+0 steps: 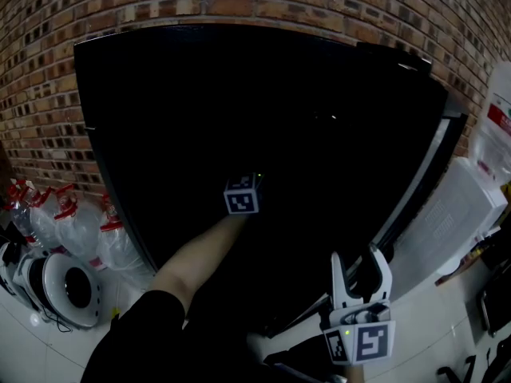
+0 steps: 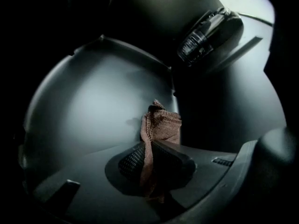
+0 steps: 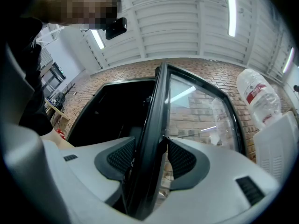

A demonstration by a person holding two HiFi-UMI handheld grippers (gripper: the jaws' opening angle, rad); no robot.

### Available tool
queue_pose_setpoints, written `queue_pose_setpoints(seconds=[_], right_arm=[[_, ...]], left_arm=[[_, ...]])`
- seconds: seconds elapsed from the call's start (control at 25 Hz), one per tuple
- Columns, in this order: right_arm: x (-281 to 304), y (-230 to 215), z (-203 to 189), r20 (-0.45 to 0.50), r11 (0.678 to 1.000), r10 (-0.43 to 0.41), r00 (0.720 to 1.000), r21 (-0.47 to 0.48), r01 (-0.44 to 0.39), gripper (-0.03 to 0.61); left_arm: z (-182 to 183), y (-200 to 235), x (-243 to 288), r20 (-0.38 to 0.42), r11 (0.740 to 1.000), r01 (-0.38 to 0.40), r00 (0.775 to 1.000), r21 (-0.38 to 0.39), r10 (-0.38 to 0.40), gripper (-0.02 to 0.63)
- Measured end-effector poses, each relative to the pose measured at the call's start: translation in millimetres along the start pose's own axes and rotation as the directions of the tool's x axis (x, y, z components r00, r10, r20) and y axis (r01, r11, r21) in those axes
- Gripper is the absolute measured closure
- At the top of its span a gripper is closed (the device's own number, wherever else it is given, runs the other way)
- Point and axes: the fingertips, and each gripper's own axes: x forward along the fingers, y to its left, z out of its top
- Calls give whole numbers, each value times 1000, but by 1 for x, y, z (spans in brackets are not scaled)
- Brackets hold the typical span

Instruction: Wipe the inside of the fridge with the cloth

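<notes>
The reddish-brown knitted cloth [image 2: 161, 125] sits pinched in the left gripper [image 2: 150, 153], whose jaws are closed tight on a bunched fold of it. A short tuft stands up just beyond the fingertips and a tail hangs back between the jaws towards the camera. It looks light, soft and limp, so it will likely fold and drag rather than push; a hold low on the bunch, with only a little cloth ahead of the tips, seems the best way to press it flat on a surface. The thin knit may slip out under hard rubbing. Ahead of the gripper, the tuft lies against or just short of the pale grey inner wall [image 2: 93, 106] of the black fridge [image 1: 239, 94]; contact cannot be told. A ribbed round control dial [image 2: 208, 31] sits above and to the right of it. The right gripper [image 3: 151, 143] stands wide, with the black-framed glass door [image 3: 156, 115] edge-on between its jaws and both pads seemingly against the frame, probably holding it open.
</notes>
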Motion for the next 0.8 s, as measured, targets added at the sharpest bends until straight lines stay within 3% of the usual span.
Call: queue_pose_setpoints(seconds=[0.36,0.8], right_arm=[[-1,0,-1,-1,1000,-4,1000,15,4,371],[-3,1,-3,-8,999,0,1000,33,0,371]], left_arm=[[11,44,-21,2,991,-118,993,63,119,575],[21,109,-52,-8,941,-321,946,109,323,575]])
